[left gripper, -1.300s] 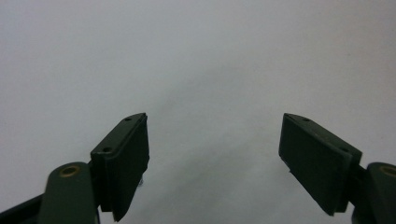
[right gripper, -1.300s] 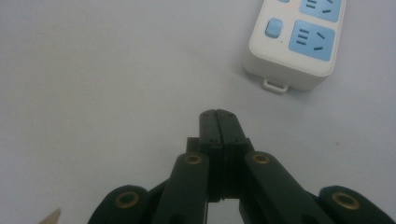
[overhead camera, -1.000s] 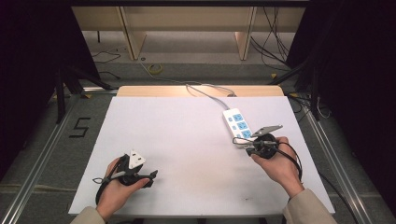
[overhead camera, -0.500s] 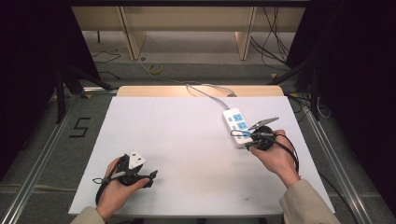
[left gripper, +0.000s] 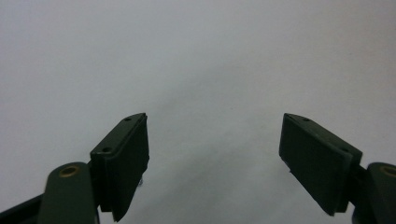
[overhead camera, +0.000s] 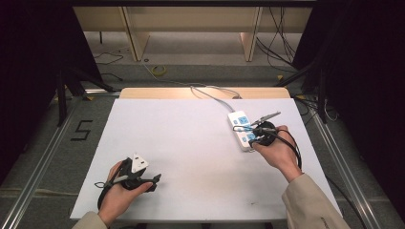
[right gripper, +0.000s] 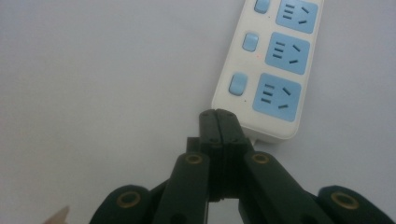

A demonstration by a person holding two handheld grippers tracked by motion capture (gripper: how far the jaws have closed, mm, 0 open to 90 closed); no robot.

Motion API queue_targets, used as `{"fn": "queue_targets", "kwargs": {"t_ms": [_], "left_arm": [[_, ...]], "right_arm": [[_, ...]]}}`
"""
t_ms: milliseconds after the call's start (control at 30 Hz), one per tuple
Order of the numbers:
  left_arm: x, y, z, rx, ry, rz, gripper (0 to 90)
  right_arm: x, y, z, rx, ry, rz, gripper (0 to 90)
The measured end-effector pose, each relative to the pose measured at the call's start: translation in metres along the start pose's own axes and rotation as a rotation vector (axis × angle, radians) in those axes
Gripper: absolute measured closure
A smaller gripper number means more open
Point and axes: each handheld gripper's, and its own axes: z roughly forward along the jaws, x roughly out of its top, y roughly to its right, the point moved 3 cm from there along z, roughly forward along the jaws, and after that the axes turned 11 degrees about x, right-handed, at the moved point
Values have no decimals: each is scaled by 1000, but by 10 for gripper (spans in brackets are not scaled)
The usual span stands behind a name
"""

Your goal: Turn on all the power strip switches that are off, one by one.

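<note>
2 grippers work the white table (overhead camera: 191, 157): the right gripper (right gripper: 218, 116), jaws pressed together, nears the power strip (right gripper: 273, 65) by the right edge, poised to press a switch, while the left gripper (left gripper: 215, 154) waits wide open

The long plastic power strip (right gripper: 268, 70) is white, with pale blue socket faces and pale blue rounded switches; a thin grey cable (overhead camera: 210, 94) runs from its far end. The flat table top (overhead camera: 191, 143) is plain white, edged with light wood at the back. Both grippers, left (left gripper: 215, 163) and right (right gripper: 218, 123), have matt black jaws with brass-coloured rivets. The person's sleeves (overhead camera: 310, 202) are beige.
</note>
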Motion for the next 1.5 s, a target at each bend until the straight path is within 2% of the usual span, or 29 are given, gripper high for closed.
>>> {"fn": "queue_targets", "kwargs": {"t_ms": [1500], "left_arm": [[0,1,-1,-4,1,0,243]], "right_arm": [[40,28,23,-27,-44,40,900]]}}
